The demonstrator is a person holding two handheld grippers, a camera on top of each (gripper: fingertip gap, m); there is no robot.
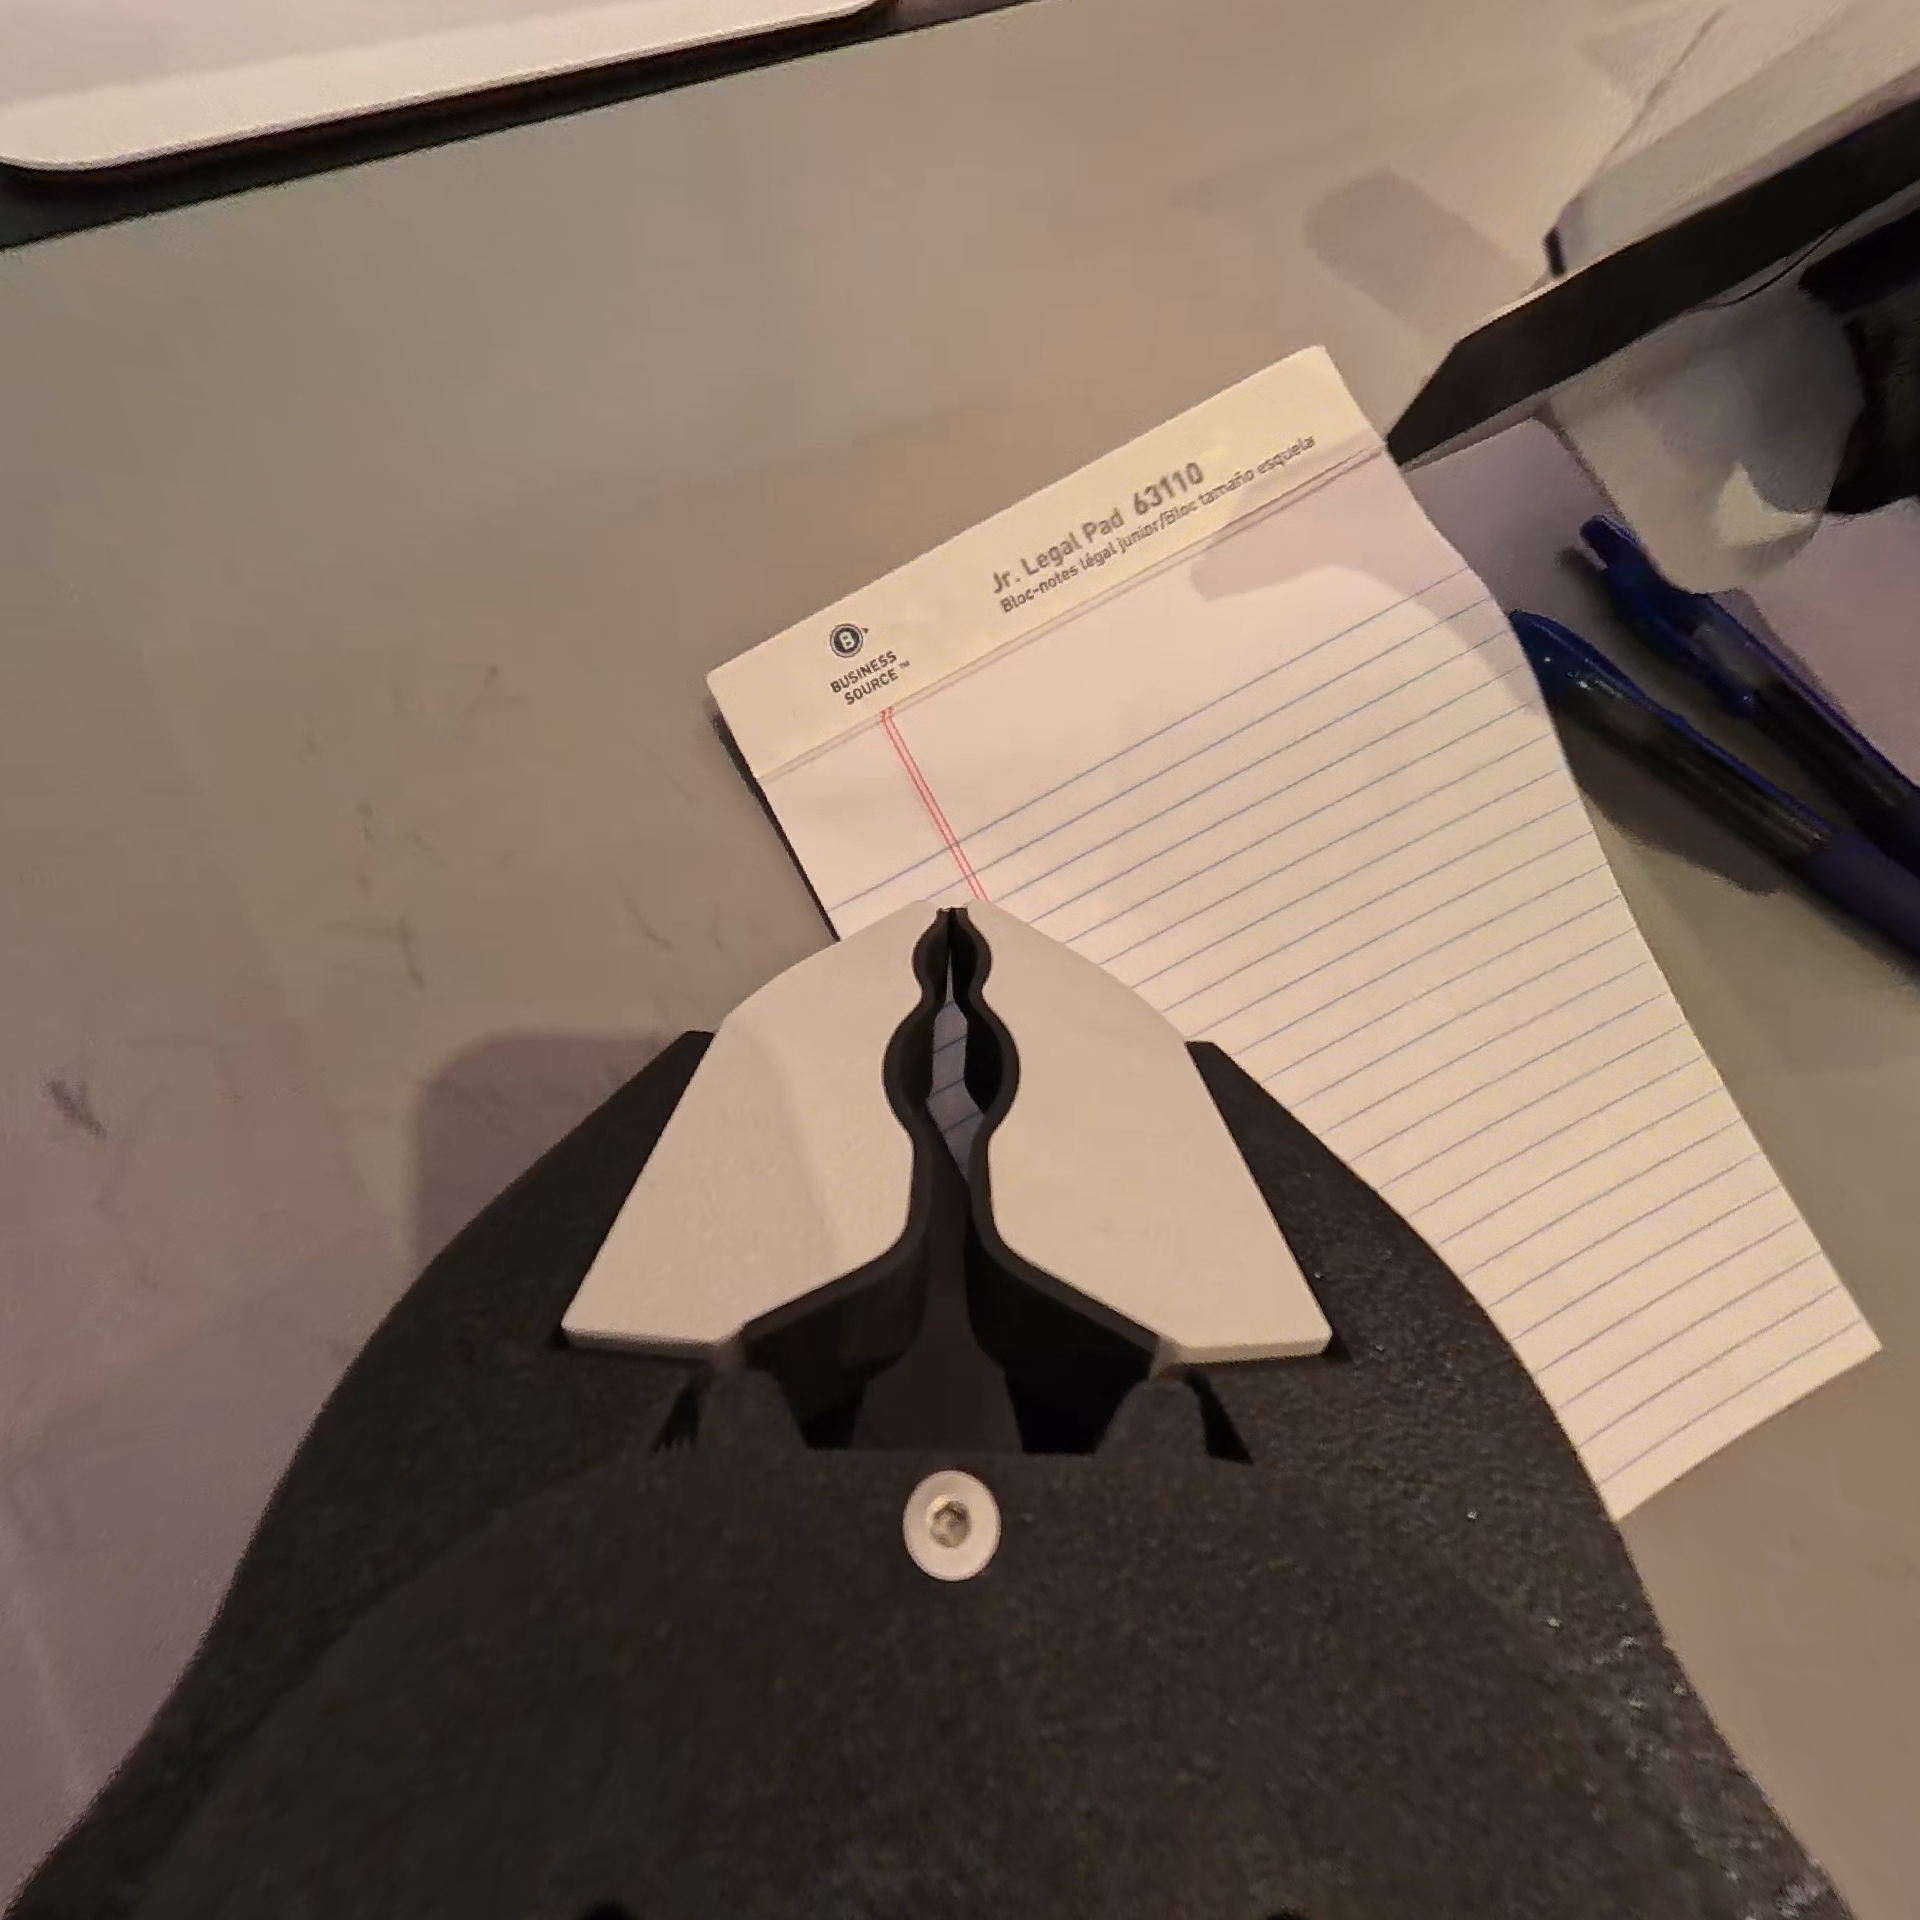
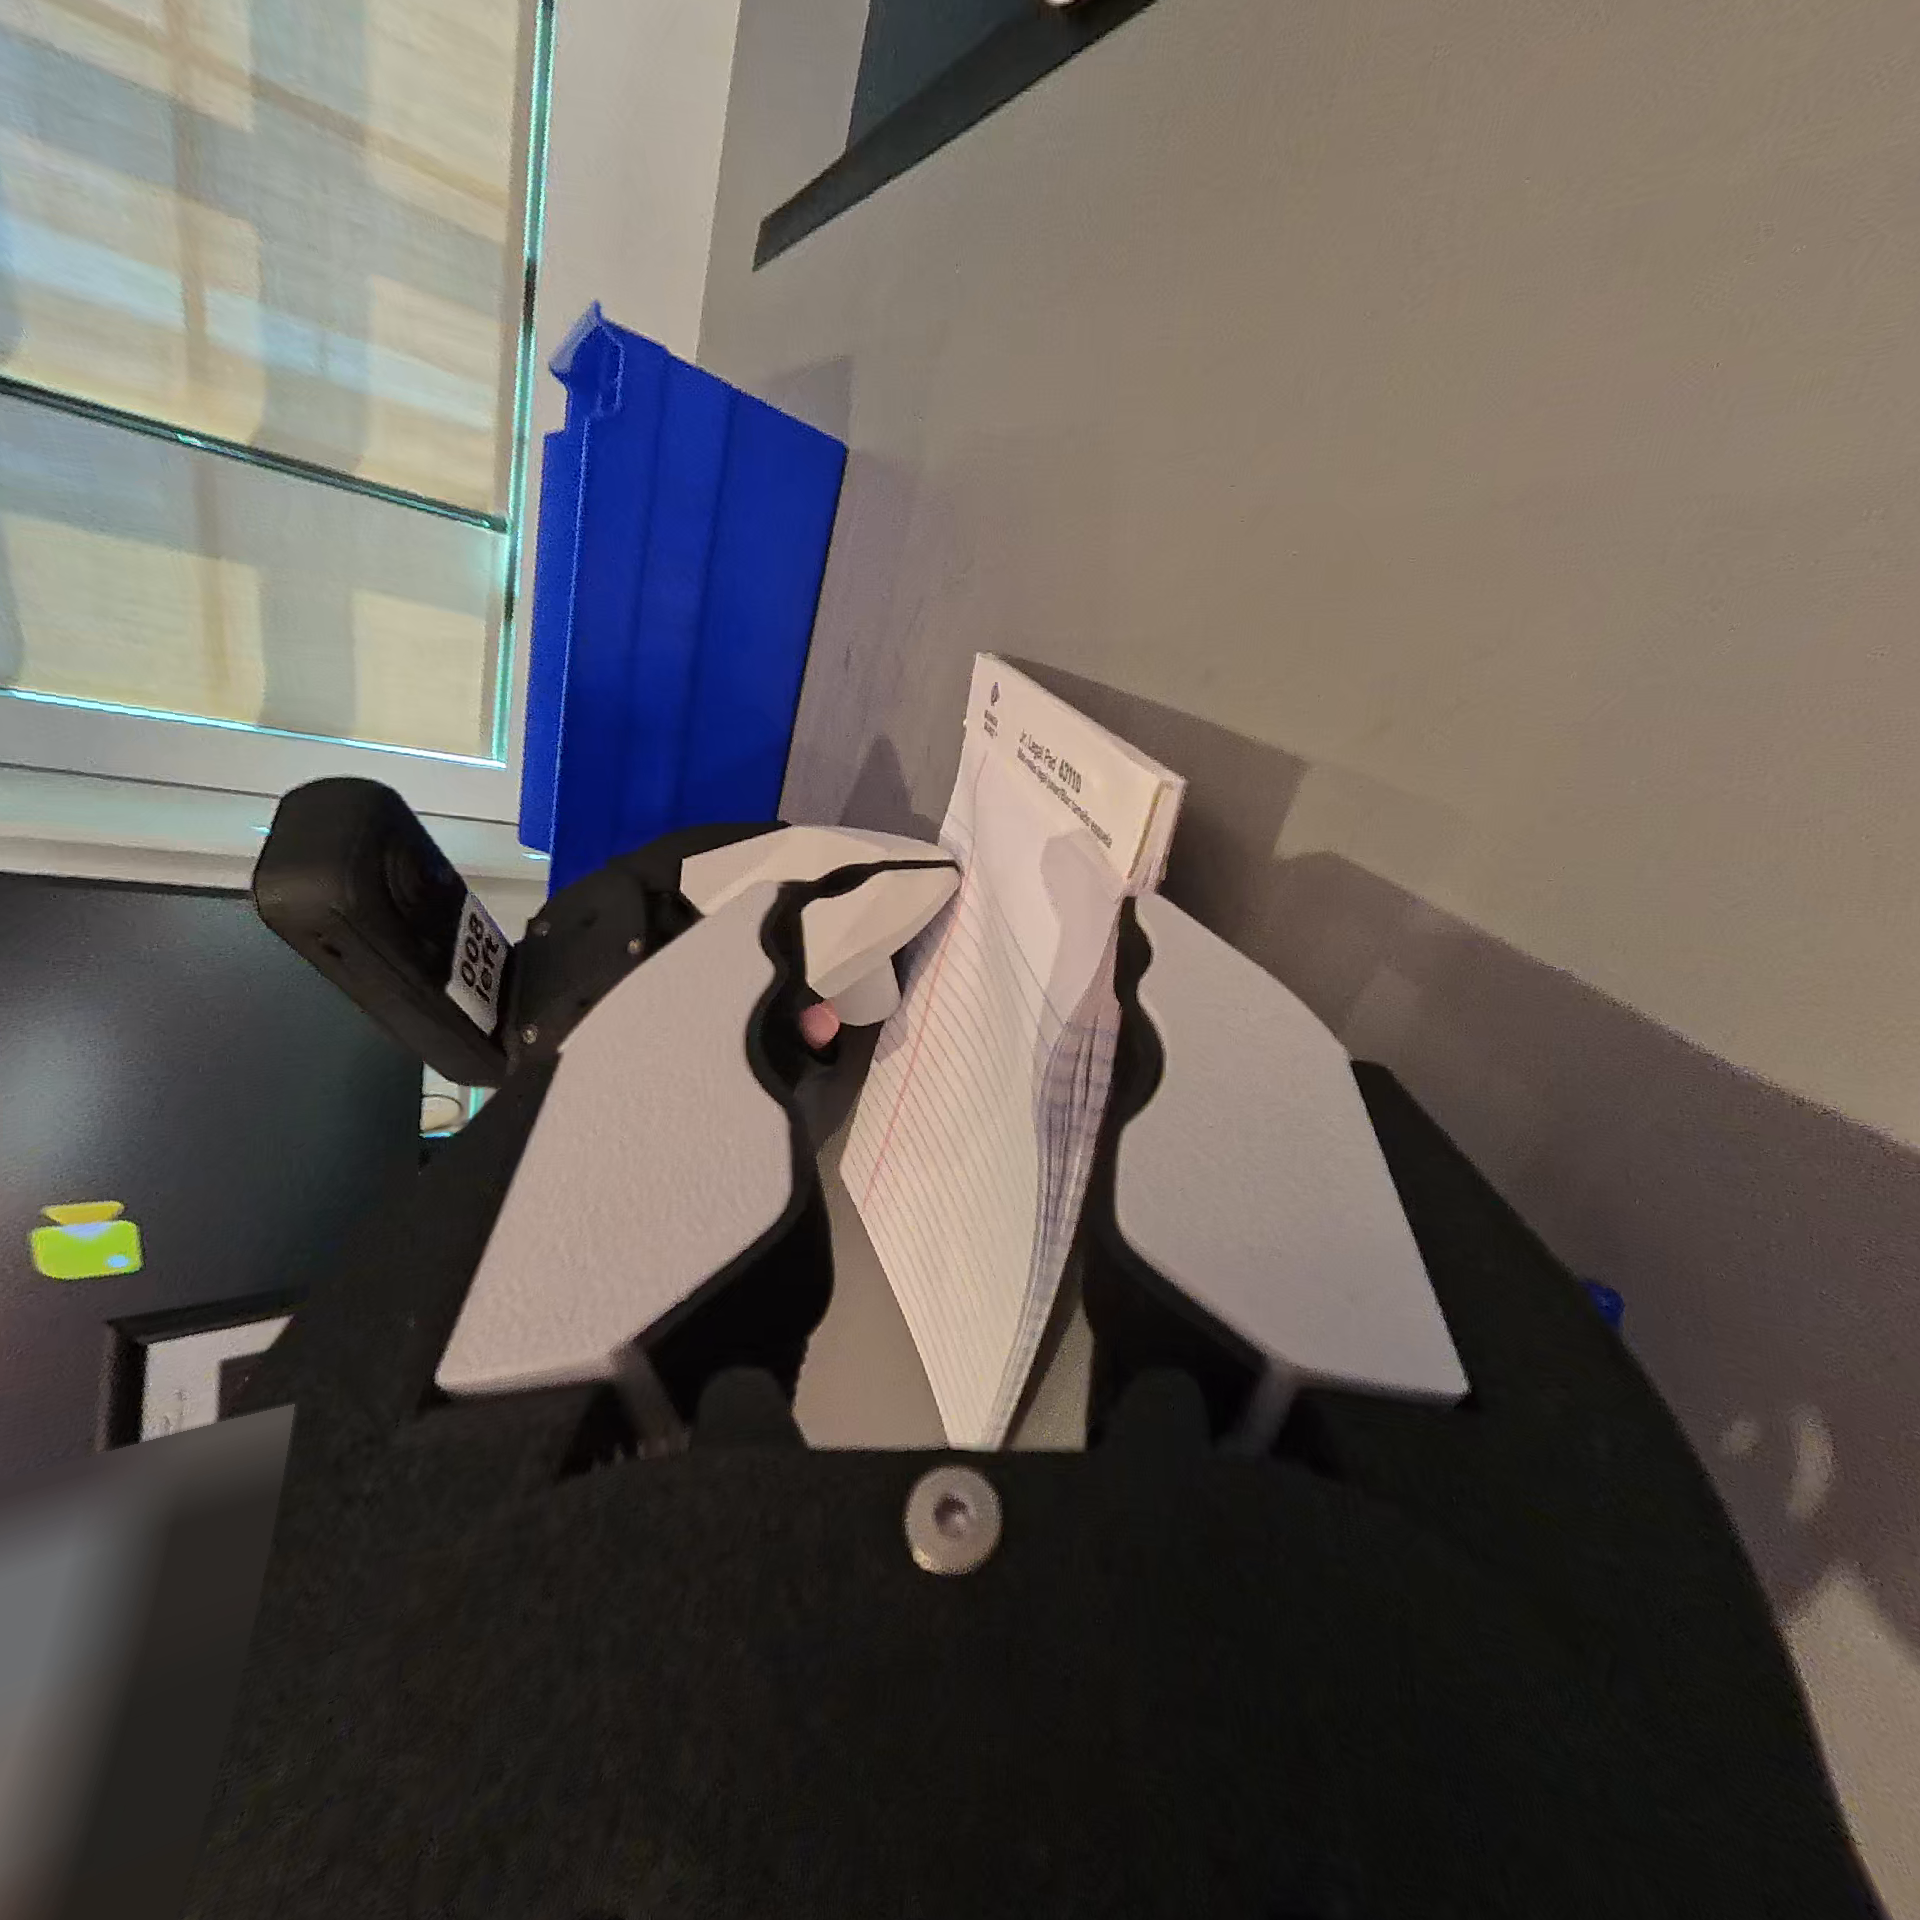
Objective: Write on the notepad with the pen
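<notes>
Nearest the lens in the left wrist view, the left gripper (image 1: 951,914) has its jaws pressed together with nothing between them, the tips resting on or just above the near left margin of the notepad (image 1: 1299,883). That lined white pad lies flat on the grey table (image 1: 416,623), running from the centre toward 4 o'clock, its cream header strip at the far end. At 11 o'clock a pale rounded mat (image 1: 312,83) sits on the table's far edge. At 3 o'clock two blue pens (image 1: 1704,748) lie side by side on the table, just beside the pad's right edge. Above them, at 2 o'clock, part of the right gripper (image 1: 1621,343) hangs blurred over the pad's far corner.

In the right wrist view, a window (image 2: 260,364) fills 10 o'clock, with a blue bin (image 2: 675,603) at 11 o'clock. Left of centre, the left gripper (image 2: 914,883) touches the notepad's (image 2: 977,1091) edge. The right gripper (image 2: 956,956) has its jaws apart, the pad lying in the gap between them; whether they touch it I cannot tell.
</notes>
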